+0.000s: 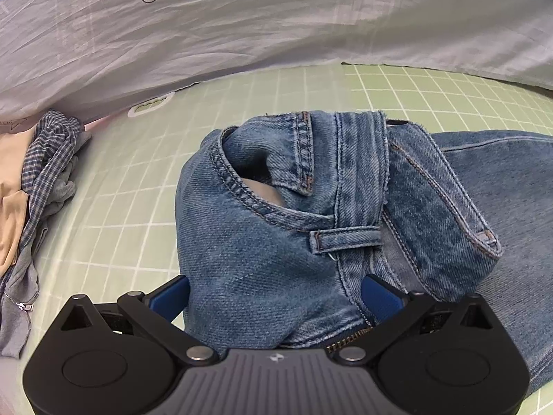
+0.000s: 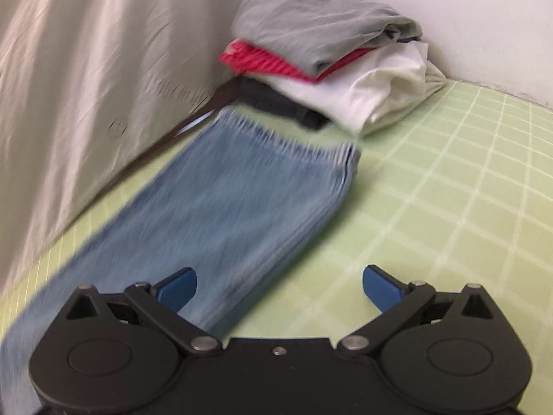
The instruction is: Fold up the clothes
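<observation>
One pair of blue denim jeans [image 1: 276, 242] is shown laid on the green grid-patterned mat [image 1: 121, 190]. The bunched waistband lies directly ahead of the left gripper [image 1: 276, 294], whose blue-padded jaws stand spread either side of the cloth, nothing seen clamped. The stacked legs run ahead of the right gripper [image 2: 280, 288], also spread and grasping nothing; this view is motion-blurred. The step is judged to be mid-fold: legs appear doubled lengthwise, waistband unflattened. A grip on the waistband edge and a grip further along the leg would be called for. Beyond: one stack of four or more folded garments [image 2: 328, 55]; left, one heap of loose clothes [image 1: 38, 186]; one pale printed sheet [image 1: 242, 24].
</observation>
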`<action>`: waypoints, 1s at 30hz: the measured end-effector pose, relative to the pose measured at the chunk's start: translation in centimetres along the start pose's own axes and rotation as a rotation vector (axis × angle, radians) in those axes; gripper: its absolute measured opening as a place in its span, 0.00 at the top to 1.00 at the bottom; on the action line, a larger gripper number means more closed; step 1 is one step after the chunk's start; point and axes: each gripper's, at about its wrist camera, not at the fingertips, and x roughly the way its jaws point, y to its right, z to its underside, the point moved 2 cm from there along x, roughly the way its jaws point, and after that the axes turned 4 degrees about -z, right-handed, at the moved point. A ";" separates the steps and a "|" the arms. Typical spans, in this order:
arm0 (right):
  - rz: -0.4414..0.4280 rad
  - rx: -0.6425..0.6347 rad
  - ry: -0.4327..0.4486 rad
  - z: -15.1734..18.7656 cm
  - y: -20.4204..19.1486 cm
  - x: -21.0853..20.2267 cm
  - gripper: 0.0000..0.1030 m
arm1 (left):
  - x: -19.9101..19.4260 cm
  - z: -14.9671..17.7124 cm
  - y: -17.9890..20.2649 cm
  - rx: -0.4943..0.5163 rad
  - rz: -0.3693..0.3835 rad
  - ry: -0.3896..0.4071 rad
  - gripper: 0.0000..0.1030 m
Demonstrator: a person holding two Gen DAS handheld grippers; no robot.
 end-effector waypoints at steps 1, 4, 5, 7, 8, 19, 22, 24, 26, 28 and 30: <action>0.004 0.014 0.014 -0.8 0.6 0.7 0.00 | 0.0 -0.1 0.1 0.001 -0.004 -0.005 0.00; 0.043 -0.016 0.031 -3.1 1.3 3.4 0.00 | 0.1 -0.2 0.2 0.003 -0.012 -0.019 0.00; 0.063 -0.046 0.030 -3.9 1.2 4.4 0.00 | 0.1 -0.2 0.2 0.003 -0.014 -0.023 0.00; 0.114 -0.133 0.012 -4.7 0.4 6.2 0.00 | 0.1 -0.3 0.2 0.003 -0.016 -0.027 0.00; 0.135 -0.175 0.002 -5.0 -0.1 7.0 0.00 | 0.1 -0.3 0.2 0.003 -0.017 -0.029 0.00; -0.041 -0.376 -0.047 -4.4 -4.3 6.6 0.71 | 0.2 -0.4 0.1 0.000 -0.011 -0.037 0.00; -0.006 -0.359 -0.043 -5.0 -5.2 5.5 0.72 | 0.2 -0.3 0.0 0.001 -0.003 -0.033 0.00; -0.024 -0.320 0.010 -5.5 -6.2 3.8 0.72 | 0.2 -0.3 0.0 0.001 0.003 -0.031 0.00; -0.058 -0.355 0.056 -5.9 -8.2 1.8 0.72 | 0.2 -0.2 -0.1 0.001 0.008 -0.029 0.00; -0.094 -0.407 0.099 -6.2 -10.5 -0.2 0.72 | 0.2 -0.2 -0.2 0.002 0.013 -0.027 0.00; -0.138 -0.486 0.142 -5.9 -13.4 -2.2 0.72 | 0.2 -0.1 -0.3 0.001 0.021 -0.023 0.00</action>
